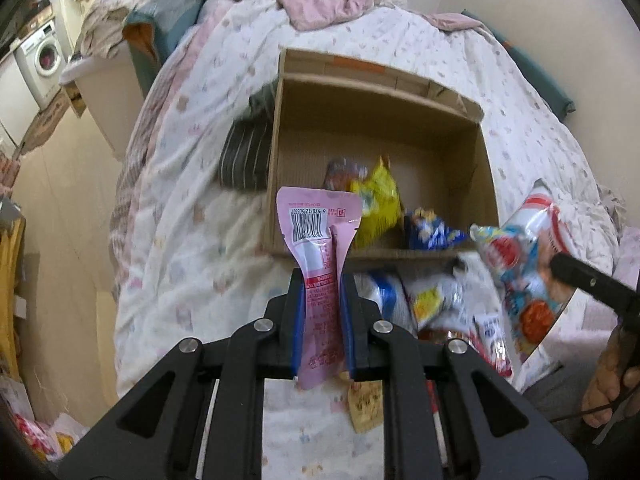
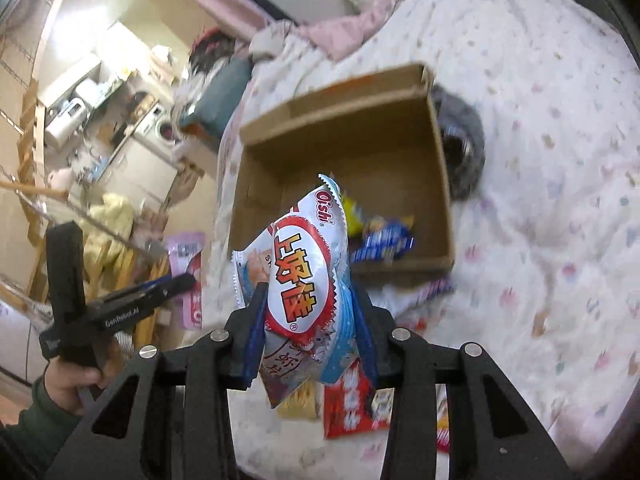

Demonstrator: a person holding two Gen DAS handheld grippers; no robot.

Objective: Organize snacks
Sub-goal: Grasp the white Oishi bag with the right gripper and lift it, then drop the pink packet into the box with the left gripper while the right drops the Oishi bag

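Open cardboard box (image 1: pixel 380 128) lying beyond both tongs, holding yellow packet (image 1: pixel 378 204) and blue packet (image 1: pixel 430 232), left tongs (image 1: pixel 322 280) clamping pink pouch (image 1: pixel 316 232), right tongs (image 2: pixel 310 292) clamping Oishi bag (image 2: pixel 302 276), bedspread (image 2: pixel 540 200) lying bare right of box.

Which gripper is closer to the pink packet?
Left. The left gripper is clamped on the pink packet; the right gripper is off to its side, holding the white Oishi bag.

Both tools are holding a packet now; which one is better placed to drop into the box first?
Probably right, narrowly. The Oishi bag in the right tool already overlaps the cardboard box opening; the pink packet in the left tool sits at its near-left corner.
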